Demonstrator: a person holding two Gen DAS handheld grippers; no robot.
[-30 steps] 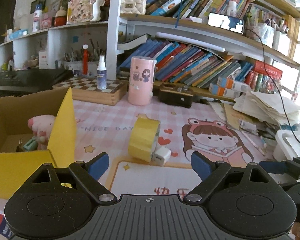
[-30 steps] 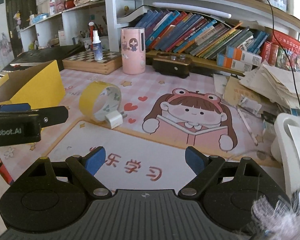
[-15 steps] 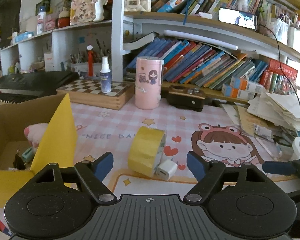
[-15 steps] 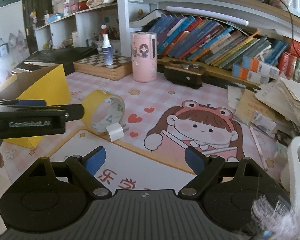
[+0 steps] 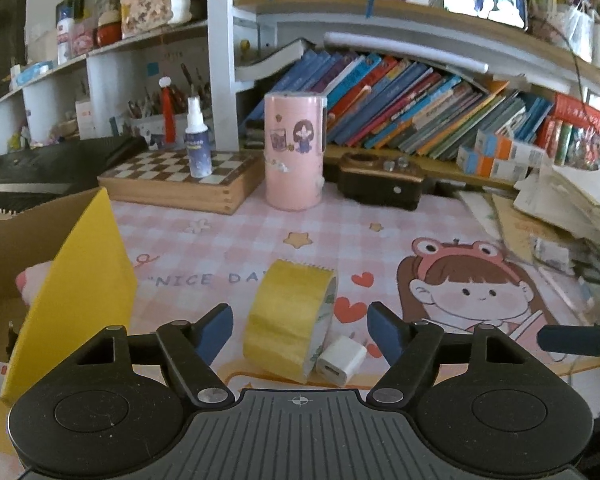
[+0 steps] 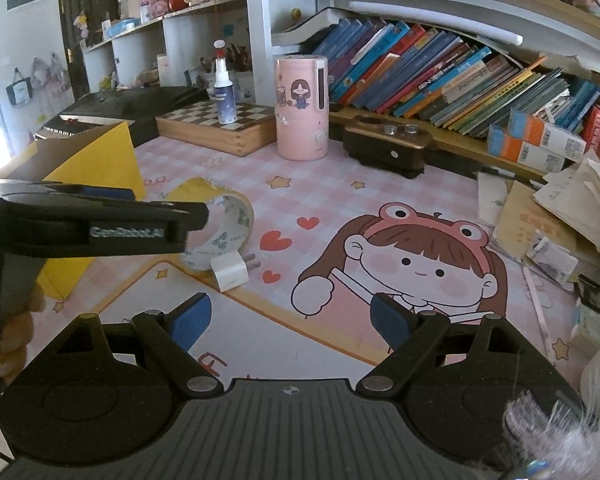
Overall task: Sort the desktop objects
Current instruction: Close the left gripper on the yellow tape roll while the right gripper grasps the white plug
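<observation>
Now one yellow tape roll (image 5: pixel 290 316) and one white charger (image 5: pixel 342 364) are lying mid-tabletop (image 5: pixel 228 240); left gripper (image 5: pixel 300 330) is closing around them untouched, right gripper (image 6: pixel 290 318) gaping wide, empty.

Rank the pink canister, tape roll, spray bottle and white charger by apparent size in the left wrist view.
1. Pink canister and tape roll: too alike to rank; the tape roll is nearer the camera.
2. Spray bottle, standing farther back.
3. White charger, smallest although nearest.
</observation>
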